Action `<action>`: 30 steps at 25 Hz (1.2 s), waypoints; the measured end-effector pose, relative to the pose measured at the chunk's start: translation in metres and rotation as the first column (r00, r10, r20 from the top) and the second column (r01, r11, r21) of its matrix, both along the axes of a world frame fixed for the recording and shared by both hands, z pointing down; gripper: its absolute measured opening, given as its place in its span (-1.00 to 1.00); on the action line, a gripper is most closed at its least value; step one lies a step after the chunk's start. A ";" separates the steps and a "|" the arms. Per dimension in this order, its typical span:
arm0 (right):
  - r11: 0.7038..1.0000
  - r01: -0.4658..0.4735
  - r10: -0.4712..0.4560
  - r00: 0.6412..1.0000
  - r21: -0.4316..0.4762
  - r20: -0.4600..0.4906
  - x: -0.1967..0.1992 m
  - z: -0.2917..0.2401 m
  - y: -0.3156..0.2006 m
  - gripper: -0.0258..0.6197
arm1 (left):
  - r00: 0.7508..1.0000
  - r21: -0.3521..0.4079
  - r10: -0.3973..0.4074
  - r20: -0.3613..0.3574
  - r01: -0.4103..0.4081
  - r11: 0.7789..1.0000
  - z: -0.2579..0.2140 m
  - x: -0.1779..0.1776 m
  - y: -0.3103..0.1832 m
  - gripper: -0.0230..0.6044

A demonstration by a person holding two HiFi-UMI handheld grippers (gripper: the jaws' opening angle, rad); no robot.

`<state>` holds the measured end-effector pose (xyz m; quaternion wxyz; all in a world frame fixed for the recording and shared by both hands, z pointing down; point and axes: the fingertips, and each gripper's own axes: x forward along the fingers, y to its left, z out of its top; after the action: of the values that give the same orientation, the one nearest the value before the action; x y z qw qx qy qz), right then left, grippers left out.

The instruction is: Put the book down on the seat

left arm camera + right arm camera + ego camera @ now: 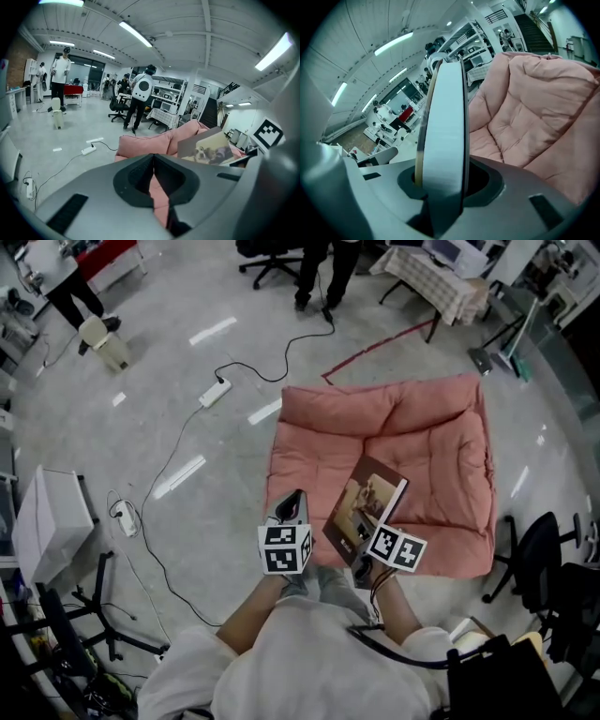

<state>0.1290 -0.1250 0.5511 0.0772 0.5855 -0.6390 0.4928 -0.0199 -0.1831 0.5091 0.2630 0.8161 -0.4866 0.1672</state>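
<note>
The book (366, 512) has a dog photo on its cover and hangs tilted above the front edge of the seat, a big pink cushion (422, 446) lying on the floor. My right gripper (362, 562) is shut on the book's near corner. In the right gripper view the book (443, 136) stands edge-on between the jaws, with the pink cushion (525, 117) behind it. My left gripper (292, 502) hovers just left of the book with nothing in it, jaws shut. The left gripper view shows the book (211, 147) at the right, over the cushion (140, 143).
A white power strip (215, 391) and its black cable lie on the floor left of the cushion. A white box (52, 521) stands at the far left, a black office chair (544, 559) at the right. People (319, 273) and a clothed table (436, 277) are behind.
</note>
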 end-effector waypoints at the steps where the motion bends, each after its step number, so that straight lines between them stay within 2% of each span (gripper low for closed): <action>1: 1.000 0.010 -0.010 1.000 -0.012 0.003 0.002 0.005 -0.005 -0.44 | 1.000 -0.001 -0.005 0.010 0.005 1.000 0.001 0.001 -0.005 -0.90; 6: 0.995 0.054 -0.052 0.998 -0.081 0.024 0.012 0.038 -0.024 -0.44 | 0.998 -0.024 -0.018 0.055 0.019 1.000 0.018 0.010 -0.023 -0.90; 11: 0.980 0.119 -0.115 0.993 -0.159 0.040 0.018 0.092 -0.050 -0.44 | 0.995 -0.074 -0.034 0.089 0.040 0.996 0.059 0.022 -0.037 -0.90; 14: 0.964 0.165 -0.158 0.986 -0.206 0.052 0.011 0.138 -0.071 -0.44 | 0.994 -0.105 -0.044 0.104 0.055 0.993 0.092 0.024 -0.047 -0.90; 18: 0.929 0.242 -0.232 0.970 -0.281 0.067 -0.005 0.203 -0.101 -0.44 | 0.992 -0.133 -0.067 0.109 0.081 0.988 0.136 0.022 -0.064 -0.90; 21: 0.914 0.287 -0.263 0.957 -0.287 0.121 -0.019 0.241 -0.120 -0.44 | 0.991 -0.161 -0.087 0.106 0.103 0.982 0.168 0.020 -0.071 -0.90; 25: 0.908 0.330 -0.280 0.936 -0.258 0.212 -0.036 0.275 -0.136 -0.44 | 0.990 -0.196 -0.093 0.105 0.112 0.974 0.199 0.019 -0.073 -0.90; 30: 0.890 0.358 -0.293 0.923 -0.282 0.249 -0.039 0.312 -0.144 -0.43 | 0.988 -0.223 -0.122 0.096 0.141 0.965 0.222 0.016 -0.079 -0.89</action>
<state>0.0895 -0.2686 0.8631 0.1891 0.3965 -0.6438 0.6265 -0.0036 -0.2616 0.7307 0.3457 0.7387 -0.5277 0.2375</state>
